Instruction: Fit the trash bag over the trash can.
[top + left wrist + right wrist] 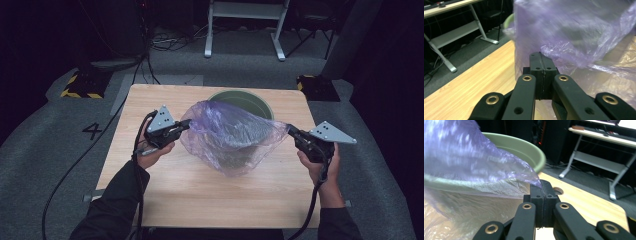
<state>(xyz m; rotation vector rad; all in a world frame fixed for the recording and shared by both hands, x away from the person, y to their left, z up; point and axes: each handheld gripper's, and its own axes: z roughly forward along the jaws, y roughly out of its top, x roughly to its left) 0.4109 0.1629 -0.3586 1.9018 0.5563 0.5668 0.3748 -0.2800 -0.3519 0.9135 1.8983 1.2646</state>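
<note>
Purple plastic bag [227, 137], thin and limp, over the green bin [252, 102]: we clamp left gripper [184, 125] and right gripper [290, 129] on opposite edges, judging it tear-prone.

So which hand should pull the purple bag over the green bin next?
Probably the right gripper: its pinched edge of the purple bag sits beside the green bin rim. The left gripper grips farther away.

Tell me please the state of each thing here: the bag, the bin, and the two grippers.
Purple plastic bag: stretched between the two grippers, draped over the near side of the bin.
Green bin: upright on the table, near side covered by the bag, far rim bare.
Left gripper: shut on the bag's left edge.
Right gripper: shut on the bag's right edge.
</note>
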